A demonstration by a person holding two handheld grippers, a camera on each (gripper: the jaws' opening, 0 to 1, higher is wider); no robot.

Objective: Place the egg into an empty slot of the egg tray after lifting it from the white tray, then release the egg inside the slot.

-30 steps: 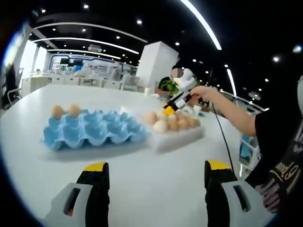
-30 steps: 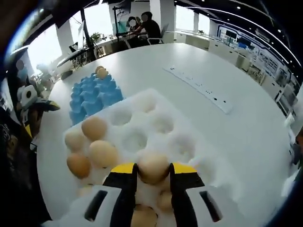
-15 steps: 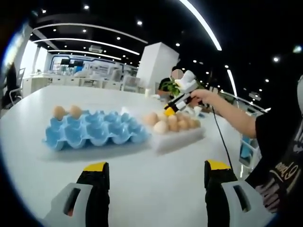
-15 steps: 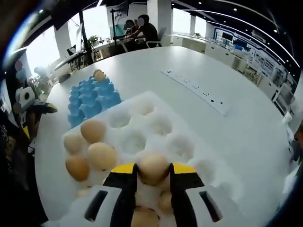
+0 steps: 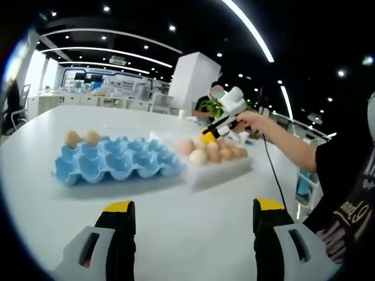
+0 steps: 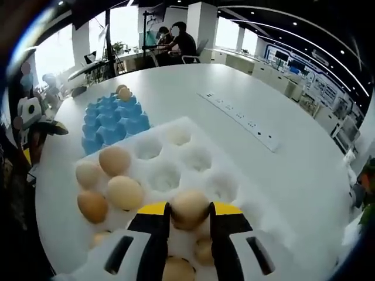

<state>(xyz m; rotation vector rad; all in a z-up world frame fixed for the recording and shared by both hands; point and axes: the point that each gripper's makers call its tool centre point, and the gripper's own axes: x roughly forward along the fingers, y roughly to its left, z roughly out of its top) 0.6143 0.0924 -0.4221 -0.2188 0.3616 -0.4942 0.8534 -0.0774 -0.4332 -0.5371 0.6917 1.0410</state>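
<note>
White tray (image 6: 193,132) holds eggs (image 6: 114,161) (several).

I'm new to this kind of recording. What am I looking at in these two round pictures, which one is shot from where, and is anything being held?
A person works with a hand-held gripper in each hand, and each carries a fisheye camera looking out along its own jaws. In the left gripper view, the left hand-held gripper is open with nothing between its jaws, low over a white table. Beyond it sit a blue egg tray with two eggs at its far end and a white tray of eggs. In the right gripper view, the right hand-held gripper is shut on an egg above the white tray. A white strip lies further along the table.
</note>
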